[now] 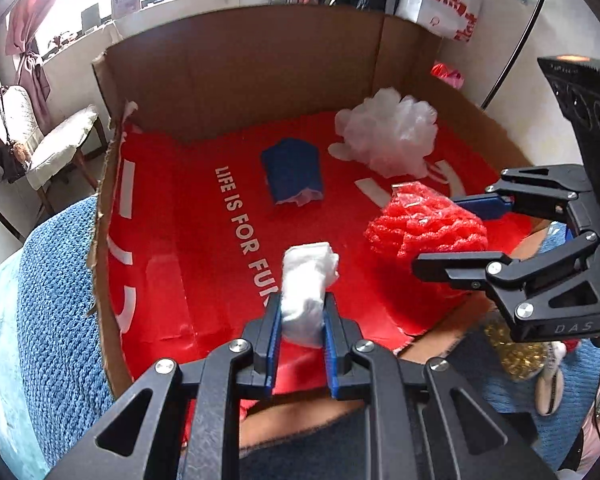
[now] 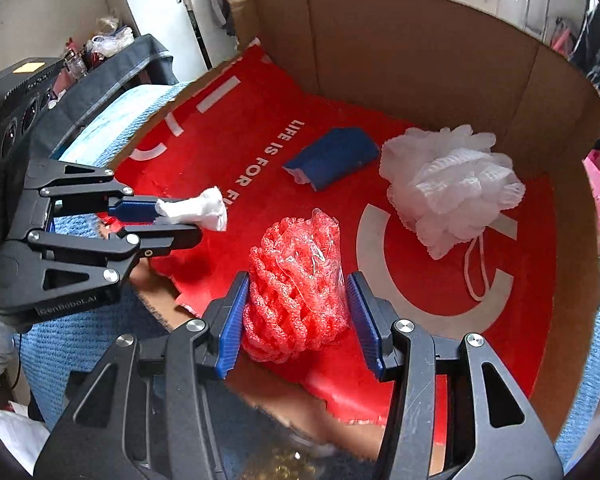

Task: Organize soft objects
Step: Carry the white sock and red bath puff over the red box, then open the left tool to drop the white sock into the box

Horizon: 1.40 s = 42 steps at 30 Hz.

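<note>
White wad (image 1: 306, 288) in left gripper (image 1: 300, 334), above box (image 1: 260, 68) near edge.

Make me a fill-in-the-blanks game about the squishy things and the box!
1. The left gripper squeezes a small ____ cloth.
2. The right gripper holds the ____ foam net.
3. The blue bundle lies beside the white ____.
4. Everything sits in a cardboard ____.

Missing words: white; red; pouf; box
</note>
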Motion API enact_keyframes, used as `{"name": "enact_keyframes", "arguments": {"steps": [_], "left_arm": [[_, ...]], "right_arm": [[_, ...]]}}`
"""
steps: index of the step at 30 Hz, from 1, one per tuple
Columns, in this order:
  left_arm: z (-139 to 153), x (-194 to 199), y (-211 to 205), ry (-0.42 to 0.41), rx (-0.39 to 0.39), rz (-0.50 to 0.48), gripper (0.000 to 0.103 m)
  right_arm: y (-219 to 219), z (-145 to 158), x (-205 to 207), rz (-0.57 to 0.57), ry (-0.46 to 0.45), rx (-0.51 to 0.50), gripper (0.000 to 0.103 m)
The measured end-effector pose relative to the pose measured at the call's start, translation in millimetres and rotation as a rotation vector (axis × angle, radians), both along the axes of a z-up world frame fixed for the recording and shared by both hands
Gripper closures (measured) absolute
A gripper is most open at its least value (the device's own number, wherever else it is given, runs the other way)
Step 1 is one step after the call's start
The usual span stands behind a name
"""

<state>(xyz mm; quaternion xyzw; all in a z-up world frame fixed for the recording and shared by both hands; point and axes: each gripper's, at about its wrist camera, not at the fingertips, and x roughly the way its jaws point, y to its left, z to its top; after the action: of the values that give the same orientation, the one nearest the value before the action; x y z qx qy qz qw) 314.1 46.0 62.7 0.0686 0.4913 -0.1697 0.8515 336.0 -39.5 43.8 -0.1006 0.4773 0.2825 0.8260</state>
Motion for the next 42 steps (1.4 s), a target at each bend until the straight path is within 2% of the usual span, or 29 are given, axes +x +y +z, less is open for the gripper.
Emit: {"name": "enact_keyframes", "arguments": {"steps": [11, 16, 20, 22, 24, 26, 31, 34, 42], "left_arm": [[-19.8, 10.6, -6.4, 0.037, 0.025, 0.003, 0.081], [-18.9, 12.0, -9.6, 0.029, 0.035, 0.001, 0.071], [-19.1, 12.0, -10.2, 0.02, 0.045, 0.011, 0.054], [-19.7, 12.6, -10.4, 0.015, 0.05, 0.012, 0.052], [-20.8, 13.5, -10.1, 0.015, 0.05, 0.013, 0.05], [-21.1, 13.8, -9.6, 0.013, 0.048, 0.015, 0.044], [-21.1, 14.1, -9.5, 0.002, 0.048, 0.016, 0.038], [-18.5, 11.8, -9.9, -0.011, 0.045, 0.011, 0.033], [-10.4, 4.4, -13.7, -0.04, 0.04, 0.012, 0.025]], "right_arm": [[-4.7, -6.0, 9.1, -0.014, 0.014, 0.021, 0.053], [-4.4, -7.2, 8.5, -0.014, 0.01, 0.013, 0.053], [-2.8, -8.5, 9.3, -0.014, 0.006, 0.006, 0.052], [-2.6, -9.5, 9.5, -0.015, 0.006, 0.0, 0.051], [-2.4, -10.0, 9.4, -0.016, 0.005, -0.002, 0.049], [-1.8, -10.8, 9.9, -0.017, 0.006, -0.006, 0.045], [-0.9, -12.0, 10.0, -0.018, 0.001, -0.014, 0.042], [-3.1, -11.8, 8.6, -0.02, 0.001, -0.016, 0.036], [-6.7, -9.5, 6.9, -0.028, -0.007, -0.012, 0.036]]}}
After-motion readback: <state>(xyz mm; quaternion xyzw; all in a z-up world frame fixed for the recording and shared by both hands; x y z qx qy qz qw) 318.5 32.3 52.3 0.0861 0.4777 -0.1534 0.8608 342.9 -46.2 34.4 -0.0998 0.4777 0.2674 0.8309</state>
